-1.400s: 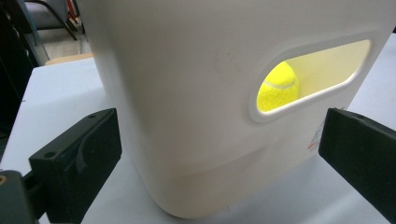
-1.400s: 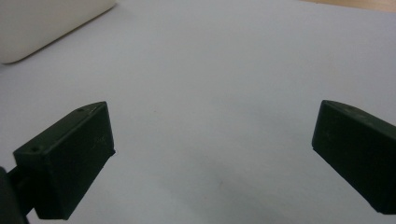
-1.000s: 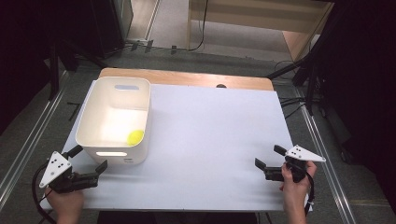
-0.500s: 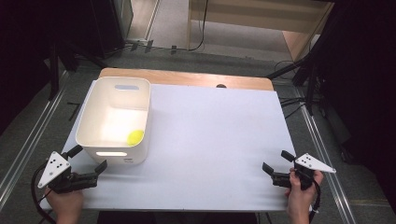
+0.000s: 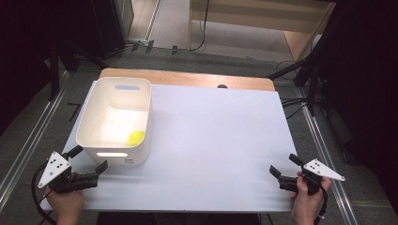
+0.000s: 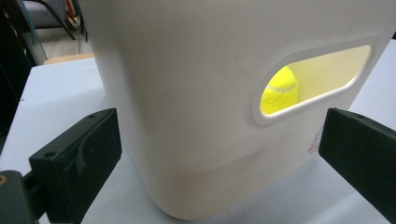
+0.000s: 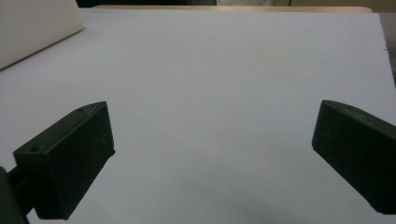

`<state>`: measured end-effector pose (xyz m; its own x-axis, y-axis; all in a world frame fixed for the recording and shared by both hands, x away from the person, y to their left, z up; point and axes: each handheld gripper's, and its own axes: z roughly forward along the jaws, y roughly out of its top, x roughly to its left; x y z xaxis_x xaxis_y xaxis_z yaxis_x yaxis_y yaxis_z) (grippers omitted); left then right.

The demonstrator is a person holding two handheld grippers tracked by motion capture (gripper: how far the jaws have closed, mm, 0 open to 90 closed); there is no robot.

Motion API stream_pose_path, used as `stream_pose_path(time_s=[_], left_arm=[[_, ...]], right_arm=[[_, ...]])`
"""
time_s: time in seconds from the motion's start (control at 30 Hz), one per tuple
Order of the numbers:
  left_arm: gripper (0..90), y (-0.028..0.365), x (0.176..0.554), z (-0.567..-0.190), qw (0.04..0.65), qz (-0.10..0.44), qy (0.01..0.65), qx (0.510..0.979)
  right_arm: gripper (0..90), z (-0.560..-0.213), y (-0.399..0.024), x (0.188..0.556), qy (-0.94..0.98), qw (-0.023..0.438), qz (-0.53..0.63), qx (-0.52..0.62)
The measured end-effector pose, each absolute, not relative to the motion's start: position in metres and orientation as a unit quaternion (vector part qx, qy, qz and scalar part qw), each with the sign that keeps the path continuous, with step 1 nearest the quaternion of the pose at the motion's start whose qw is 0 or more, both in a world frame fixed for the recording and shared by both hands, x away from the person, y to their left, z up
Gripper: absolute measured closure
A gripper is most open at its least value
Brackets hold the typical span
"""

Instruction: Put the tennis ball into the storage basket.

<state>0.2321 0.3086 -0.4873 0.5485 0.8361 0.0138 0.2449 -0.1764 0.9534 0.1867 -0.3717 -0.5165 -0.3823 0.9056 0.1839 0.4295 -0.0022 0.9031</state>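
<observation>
A white plastic bin (image 5: 115,121) stands on the left of the white table (image 5: 216,136), with a yellow tennis ball (image 5: 136,137) inside near its front right corner. Through the bin's handle slot the ball (image 6: 279,90) shows in the left gripper view, where the bin's wall (image 6: 196,93) looms close ahead. My left gripper (image 5: 88,159) is open just in front of the bin's near left corner, with nothing between its jaws. At the table's near right edge, my right gripper (image 5: 284,167) is open over bare table, also seen as right gripper (image 7: 210,154) with its jaws wide apart.
The table's wooden far edge (image 5: 187,78) lies behind the bin. Metal rails (image 5: 28,140) run along both sides of the table, and cables (image 5: 291,101) lie on the floor at the right. A corner of the bin (image 7: 32,23) shows far off in the right gripper view.
My right gripper has drawn back toward the near right corner of the table. The left gripper, bin and ball have stayed in place.
</observation>
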Motion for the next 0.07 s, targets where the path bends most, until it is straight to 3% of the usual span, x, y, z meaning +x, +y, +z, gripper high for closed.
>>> stream_pose_path(time_s=[0.07], left_arm=[[0.0,0.3082,0.2324,-0.4873,0.516,0.285,0.380,0.712]], right_arm=[[0.0,-0.5199,-0.3760,0.1882,0.667,0.238,0.488,0.510]])
